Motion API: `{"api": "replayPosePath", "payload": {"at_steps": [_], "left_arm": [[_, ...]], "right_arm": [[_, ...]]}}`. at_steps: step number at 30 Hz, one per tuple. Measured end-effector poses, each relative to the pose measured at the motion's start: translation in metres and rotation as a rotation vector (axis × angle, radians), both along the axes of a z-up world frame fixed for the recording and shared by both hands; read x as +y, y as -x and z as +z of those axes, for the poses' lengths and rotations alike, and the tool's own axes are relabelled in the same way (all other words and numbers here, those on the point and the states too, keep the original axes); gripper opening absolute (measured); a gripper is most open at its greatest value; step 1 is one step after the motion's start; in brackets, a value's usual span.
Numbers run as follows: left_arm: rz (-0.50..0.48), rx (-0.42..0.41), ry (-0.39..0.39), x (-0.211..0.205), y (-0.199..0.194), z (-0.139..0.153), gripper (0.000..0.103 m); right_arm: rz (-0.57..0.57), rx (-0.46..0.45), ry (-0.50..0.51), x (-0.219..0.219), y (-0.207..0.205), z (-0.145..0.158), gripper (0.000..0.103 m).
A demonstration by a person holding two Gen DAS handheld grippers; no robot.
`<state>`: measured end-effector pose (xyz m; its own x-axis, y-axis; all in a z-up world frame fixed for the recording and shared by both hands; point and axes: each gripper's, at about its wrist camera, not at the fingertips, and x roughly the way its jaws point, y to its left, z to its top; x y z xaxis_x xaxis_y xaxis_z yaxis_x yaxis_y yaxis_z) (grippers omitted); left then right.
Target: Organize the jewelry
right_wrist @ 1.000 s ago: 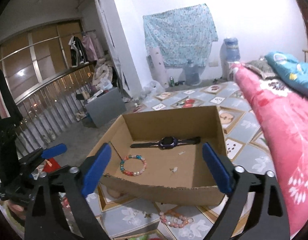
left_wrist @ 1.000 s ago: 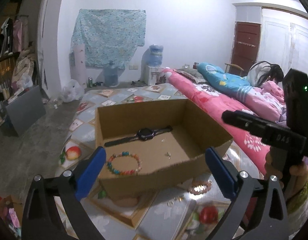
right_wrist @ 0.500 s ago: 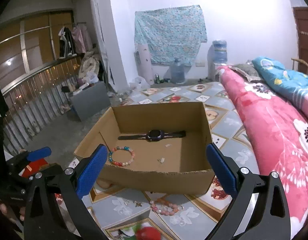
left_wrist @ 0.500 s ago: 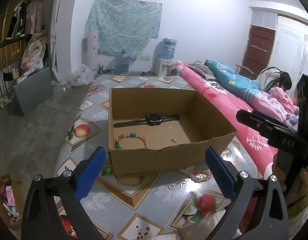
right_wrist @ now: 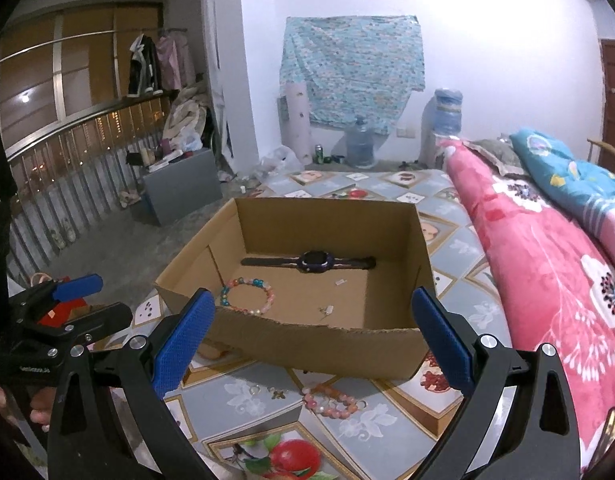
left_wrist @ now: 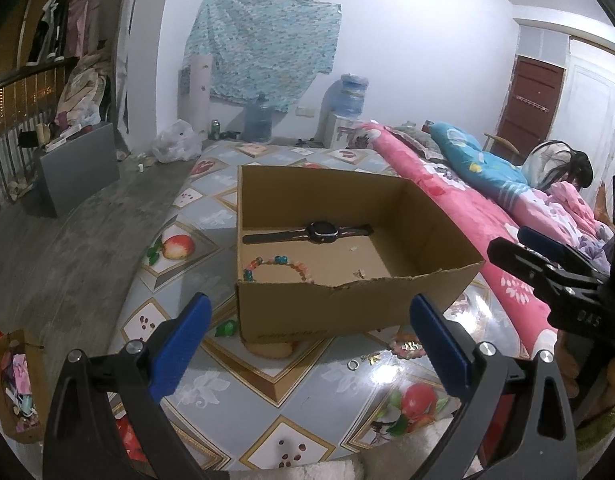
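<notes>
Fingers of the right gripper (right_wrist: pixel 307 344) and left gripper (left_wrist: pixel 307 340) gape wide, both empty; pink bead bracelet (right_wrist: pixel 333 400) before the cardboard box (right_wrist: pixel 315 344) looks light, limp, likely slippery; pinch across one strand.

Left tongs (left_wrist: pixel 309 342) and right tongs (right_wrist: pixel 307 340) gape wide, both empty, side by side.

1. Cardboard box (right_wrist: pixel 387 350) ahead of the right hand-held gripper (right_wrist: pixel 313 338): matt brown paperboard, ragged near edge.
2. Floor mat (left_wrist: pixel 307 396) beneath: glossy, reflective vinyl-like sheet.
3. Gripper pads (right_wrist: pixel 183 344): blue textured plastic.
4. Blanket (right_wrist: pixel 539 280) to the right: soft fleecy cloth.
</notes>
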<state>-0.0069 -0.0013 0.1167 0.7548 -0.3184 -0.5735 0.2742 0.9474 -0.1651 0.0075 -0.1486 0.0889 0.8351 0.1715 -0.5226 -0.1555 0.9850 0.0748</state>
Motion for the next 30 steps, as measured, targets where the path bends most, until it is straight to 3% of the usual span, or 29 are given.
{"api": "replayPosePath", "payload": {"at_steps": [30], "left_arm": [[0.016,0.017,-0.025,0.004,0.002,-0.009,0.097]], "right_arm": [[-0.024,-0.039,0.076,0.014,0.011,0.002,0.095]]}}
